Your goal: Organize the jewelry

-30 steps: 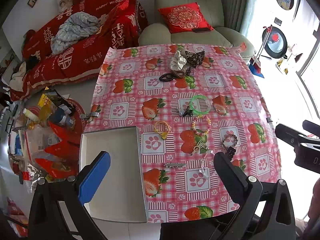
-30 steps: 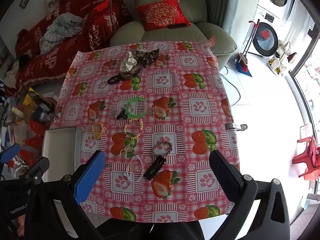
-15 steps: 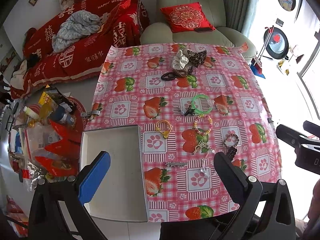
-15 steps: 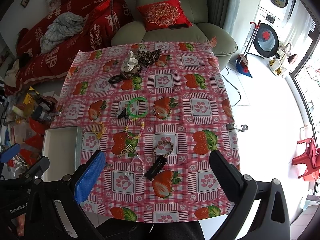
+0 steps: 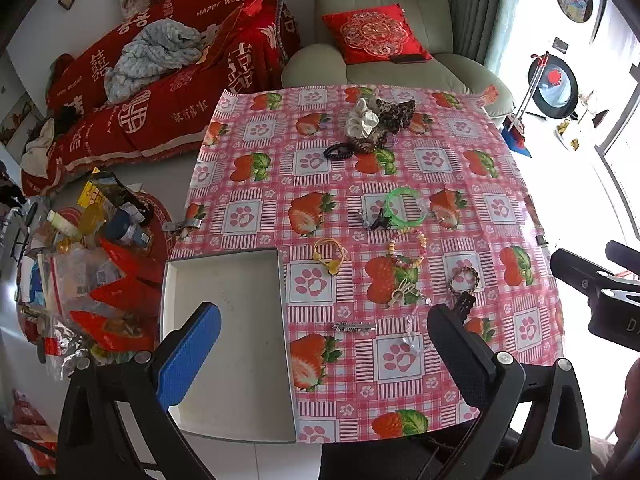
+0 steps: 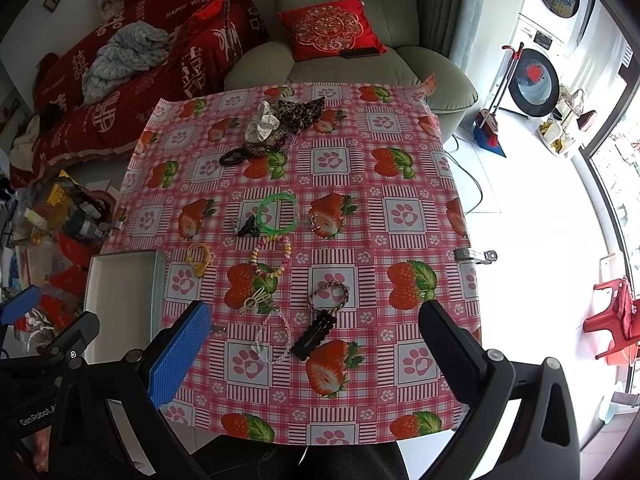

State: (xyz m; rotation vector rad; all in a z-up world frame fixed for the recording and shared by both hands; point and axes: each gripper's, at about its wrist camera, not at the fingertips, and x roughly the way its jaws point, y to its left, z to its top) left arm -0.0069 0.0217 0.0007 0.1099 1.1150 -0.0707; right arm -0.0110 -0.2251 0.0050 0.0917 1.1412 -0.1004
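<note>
Table under a pink checked cloth [image 5: 436, 160] printed with strawberries and paw prints; a pale green armchair [image 5: 384, 52] with a red cushion [image 5: 374, 34] at the far edge, a sofa under red covers [image 5: 160, 80] beyond the far left corner, a washing machine [image 6: 534, 82] off to the right on bright white floor. White tray [image 5: 232, 344] at the cloth's near left edge. Just right of the tray: yellow hair tie [image 5: 330, 254], silver clip [image 5: 354, 326]. Further right: beaded bracelet [image 5: 406, 248], green bangle [image 5: 406, 206], braided bracelet [image 6: 329, 295], black clip [image 6: 314, 334], clear bead strand [image 6: 272, 338]. Scrunchies [image 5: 376, 122] heaped near the armchair. My left gripper [image 5: 320, 344] hangs wide, holding nothing; my right gripper [image 6: 314, 344] the same.
</note>
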